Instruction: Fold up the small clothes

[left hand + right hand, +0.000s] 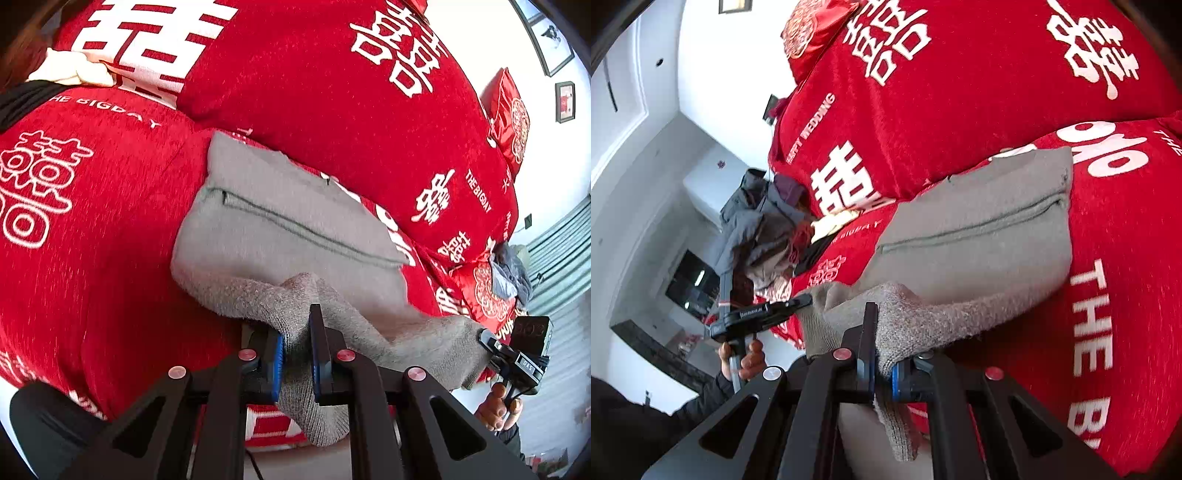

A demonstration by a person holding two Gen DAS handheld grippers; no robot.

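A small grey garment [280, 221] with a stitched seam lies on the red bedspread [110, 240], its near edge lifted off the bed. My left gripper [297, 343] is shut on one corner of that fuzzy hem, which hangs down between its blue pads. In the right wrist view the same grey garment [979, 229] stretches away, and my right gripper [882, 354] is shut on its other corner. Each view shows the opposite gripper at the cloth's far end: the right gripper [487, 341] and the left gripper [801, 302], both hand-held.
Large red pillows [332, 92] with white characters lie behind the garment. A pile of grey clothes [753, 221] sits at the bed's far end, with cream and black cloth [70, 70] nearby. A person's hand [498, 406] holds the right handle. White walls with framed pictures [554, 44] surround the bed.
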